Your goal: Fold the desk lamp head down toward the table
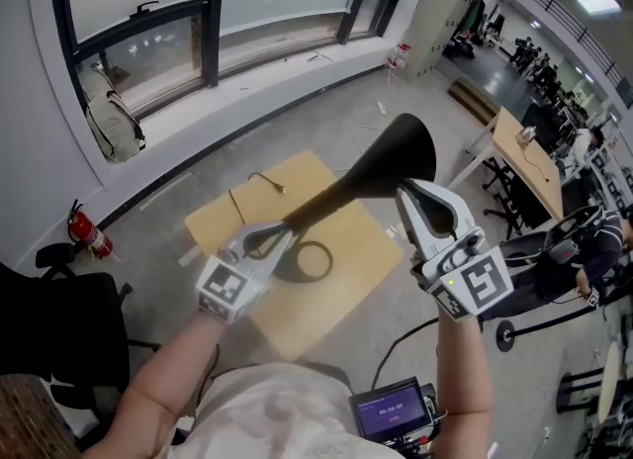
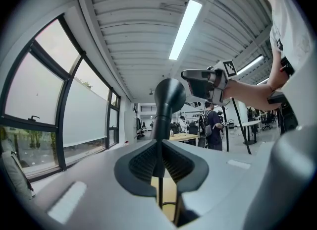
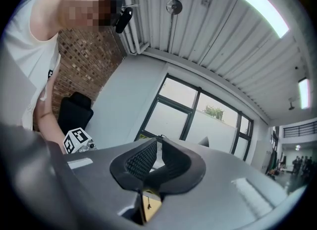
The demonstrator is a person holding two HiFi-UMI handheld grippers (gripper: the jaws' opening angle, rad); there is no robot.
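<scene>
The left claw [image 1: 275,240], at frame centre, clamps the thin arm of the black cone-headed desk lamp [image 1: 401,150], probably to steady it; the right claw [image 1: 407,192], pressed together and empty, sits beside its head, ready to push.

The left gripper [image 1: 277,237] is squeezed shut on the thin neck of the lamp [image 1: 396,150], below the lamp's wide top. The bare left arm [image 1: 163,373] reaches up to it. The right gripper [image 1: 413,200] sits just beside the lamp's top, on its right side. Its jaws are almost together, with nothing between them. The bare right arm [image 1: 463,368] is held up.
</scene>
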